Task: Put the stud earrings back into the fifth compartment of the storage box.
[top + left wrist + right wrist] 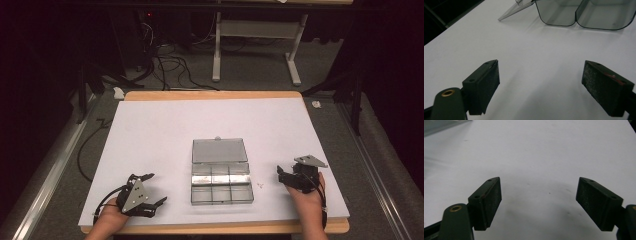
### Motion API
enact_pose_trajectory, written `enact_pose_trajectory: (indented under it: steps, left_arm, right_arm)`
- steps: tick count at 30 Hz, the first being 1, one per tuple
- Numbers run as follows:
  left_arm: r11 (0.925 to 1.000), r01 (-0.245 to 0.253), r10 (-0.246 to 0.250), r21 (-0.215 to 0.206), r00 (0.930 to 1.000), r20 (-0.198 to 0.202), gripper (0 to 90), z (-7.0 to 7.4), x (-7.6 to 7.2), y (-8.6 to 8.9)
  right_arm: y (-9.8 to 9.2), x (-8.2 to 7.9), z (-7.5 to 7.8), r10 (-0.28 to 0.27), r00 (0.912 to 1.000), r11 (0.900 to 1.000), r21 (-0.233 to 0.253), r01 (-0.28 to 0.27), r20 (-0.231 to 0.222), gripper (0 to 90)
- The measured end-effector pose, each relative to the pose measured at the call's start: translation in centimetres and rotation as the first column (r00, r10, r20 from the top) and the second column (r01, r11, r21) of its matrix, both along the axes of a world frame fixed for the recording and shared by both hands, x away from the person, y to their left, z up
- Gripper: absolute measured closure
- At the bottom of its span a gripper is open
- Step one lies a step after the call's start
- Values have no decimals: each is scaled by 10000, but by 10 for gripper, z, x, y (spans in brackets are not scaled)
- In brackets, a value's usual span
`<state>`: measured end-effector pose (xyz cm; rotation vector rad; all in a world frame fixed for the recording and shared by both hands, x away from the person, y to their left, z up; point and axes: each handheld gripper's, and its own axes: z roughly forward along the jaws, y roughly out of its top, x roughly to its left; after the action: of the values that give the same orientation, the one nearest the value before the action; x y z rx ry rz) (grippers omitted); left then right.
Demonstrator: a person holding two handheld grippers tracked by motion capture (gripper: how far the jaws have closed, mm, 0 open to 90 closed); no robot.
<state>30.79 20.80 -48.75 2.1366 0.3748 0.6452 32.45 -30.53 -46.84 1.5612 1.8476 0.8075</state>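
Note:
A clear plastic compartment box (221, 188) lies open in the middle of the white table top (165, 125), its lid (219, 150) folded back flat behind it. My left gripper (156, 189) rests at the front left, open and holding nothing, its jaws pointing toward the box. In the left gripper view the left gripper (540, 72) faces two rounded compartments of the box (584, 12). To the right of the box, my right gripper (286, 172) also stands open. The right gripper (539, 187) has bare table between its jaws. A tiny pale item (259, 184) lies between the box and the right gripper.
The wooden table edge (215, 229) runs along the front. Cables (170, 65) and a white table frame (255, 45) sit on the floor beyond the far edge. A metal rail (45, 165) runs along the left side.

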Motion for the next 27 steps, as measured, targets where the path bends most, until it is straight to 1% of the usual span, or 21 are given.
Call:
enact_pose_trajectory:
  steps: [1,2,5,6,7,9,11,12,14,19,23,25,27]
  left_arm:
    - [10000,-2,2,23,10000,7,152,0,0,0]
    - [10000,-4,4,40,10000,8,152,0,0,0]
    - [10000,-10,10,47,10000,-2,152,0,0,0]
    - [10000,2,-2,20,10000,5,152,0,0,0]
    - [10000,15,-15,-25,10000,-11,152,0,0,0]
    - [10000,-1,1,-28,10000,-51,153,0,0,0]
    - [10000,-33,33,-65,9999,-103,152,0,1,1]
    - [10000,-4,4,-76,10000,-63,152,0,1,1]
    - [10000,15,-15,-71,10000,-2,152,0,0,1]
    - [10000,-5,5,-55,10000,-43,152,0,0,1]
    - [10000,-9,9,-18,10000,-32,152,0,0,0]
    - [10000,5,-5,-20,10000,-4,153,0,0,0]
    - [10000,0,0,-29,10000,-7,152,0,0,0]
  right_arm:
    - [2,-3,2,47,9999,10000,27,-47,94,209]
    - [3,-5,4,141,9997,9999,-53,-139,209,214]
    - [6,-7,6,170,9996,9998,-139,-167,203,211]
    - [6,-8,8,188,9996,9998,81,-189,212,212]
    - [7,-8,8,205,9996,9997,98,-207,203,212]
    - [8,-8,8,274,9995,9996,-70,-273,161,215]
    - [8,-8,8,300,9994,9995,23,-300,153,218]
    - [9,-7,7,351,9994,9994,36,-351,51,220]
    - [10,-7,7,396,9992,9992,80,-396,26,222]
    - [12,-6,7,584,9983,9981,180,-584,38,223]
    - [15,-7,7,798,9968,9965,245,-797,-47,249]
    - [16,-7,7,903,9959,9953,351,-903,15,256]
    - [17,-7,8,953,9954,9941,512,-953,19,283]
